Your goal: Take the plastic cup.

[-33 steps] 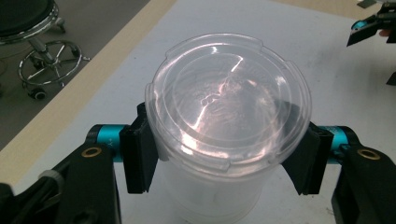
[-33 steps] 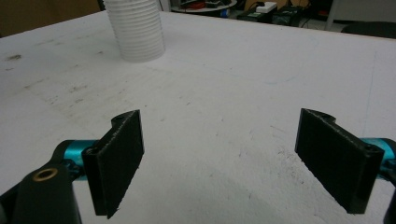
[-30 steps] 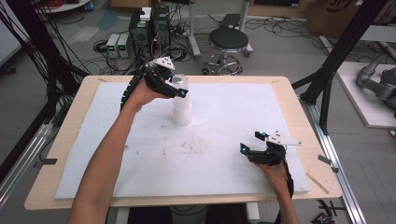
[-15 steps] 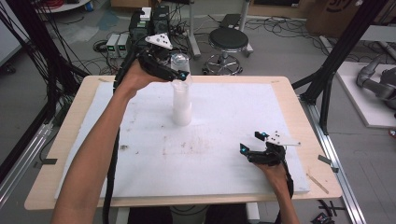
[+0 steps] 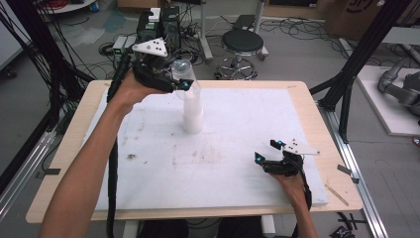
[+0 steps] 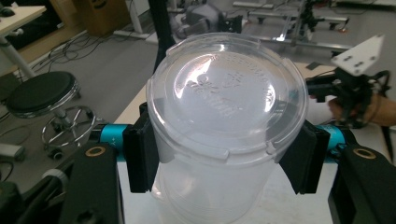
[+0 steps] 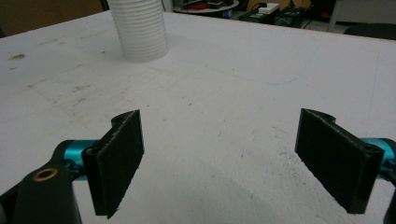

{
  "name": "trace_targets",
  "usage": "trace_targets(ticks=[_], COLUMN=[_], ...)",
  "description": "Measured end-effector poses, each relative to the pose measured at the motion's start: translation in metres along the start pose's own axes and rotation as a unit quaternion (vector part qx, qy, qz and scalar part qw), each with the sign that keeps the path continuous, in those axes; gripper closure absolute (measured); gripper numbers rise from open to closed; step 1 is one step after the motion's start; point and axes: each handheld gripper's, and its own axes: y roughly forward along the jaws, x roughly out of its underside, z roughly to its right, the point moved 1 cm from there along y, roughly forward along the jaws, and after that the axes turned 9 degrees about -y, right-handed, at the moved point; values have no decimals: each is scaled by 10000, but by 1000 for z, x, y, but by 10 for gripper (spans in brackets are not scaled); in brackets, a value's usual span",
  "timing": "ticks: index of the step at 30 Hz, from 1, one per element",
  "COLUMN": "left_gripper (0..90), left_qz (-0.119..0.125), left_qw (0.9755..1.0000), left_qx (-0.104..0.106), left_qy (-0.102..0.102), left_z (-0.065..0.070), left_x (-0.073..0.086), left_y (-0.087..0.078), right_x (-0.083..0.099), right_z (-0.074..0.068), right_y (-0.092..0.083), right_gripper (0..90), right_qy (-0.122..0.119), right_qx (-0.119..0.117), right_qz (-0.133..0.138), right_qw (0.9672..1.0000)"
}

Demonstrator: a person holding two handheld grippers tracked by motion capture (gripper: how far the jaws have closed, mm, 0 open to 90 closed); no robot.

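A white sheet [image 5: 237, 144] covers most of the wooden table [image 5: 317, 124], leaving bare wood along its edges; the sheet carries small dark smudges near its left edge and middle. Beyond the table's far edge, a black round stool [image 5: 241, 43] on a chrome base stands on the grey floor [image 5: 292, 54], with black electronic boxes [image 5: 158, 22] and tangled cables [image 5: 111, 47] just to its left. Black frame posts [image 5: 364, 59] rise by the table's far right corner. A cardboard box [image 5: 354, 15] sits at the far right. Grey machinery [image 5: 401, 91] rests on a white platform off the table's right edge.
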Motion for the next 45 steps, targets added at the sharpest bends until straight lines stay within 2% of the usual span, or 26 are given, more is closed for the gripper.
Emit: trace_targets(ticks=[5, 10, 14, 16, 17, 20, 27, 29, 31, 38, 45], left_gripper=[383, 382, 382, 382, 382, 382, 379, 379, 379, 376, 376], left_qz=[276, 667, 859, 1005, 1095, 1115, 1109, 1165, 1168, 1146, 1183], left_qw=[9993, 9963, 9944, 9927, 9914, 9909, 9885, 9873, 9872, 9858, 9853], left_qx=[234, 532, 614, 663, 703, 742, 963, 1006, 1010, 1151, 1134], left_qy=[27, 16, -11, -86, -122, -128, -356, -402, -408, -421, -483], left_z=[21, 39, 48, 51, 53, 58, 66, 68, 70, 71, 69], left_x=[19, 46, 70, 82, 88, 105, 142, 148, 151, 153, 154], left_y=[-18, -29, -37, -40, -40, -37, -12, -6, -1, 9, 12], right_x=[0, 0, 0, 0, 0, -1, -1, -1, -1, -1, -1], right_z=[-1, -2, -1, -1, -1, -1, -1, -1, -1, -1, -1], right_y=[-1, -1, 0, 1, 1, 2, 3, 4, 4, 4, 4], right_gripper=[154, 154, 154, 154, 154, 154, 154, 154, 154, 154, 154], right_qy=[-18, -81, -35, -15, -51, -79, -64, -61, -62, -32, -43], right_qx=[-17, 12, -18, -18, -18, -27, -62, -73, -70, -59, -63], right_qz=[20, 23, -23, -70, -71, -110, -189, -208, -223, -227, -243], right_qw=[10000, 10000, 10000, 10000, 10000, 9999, 9998, 9997, 9997, 9997, 9997])
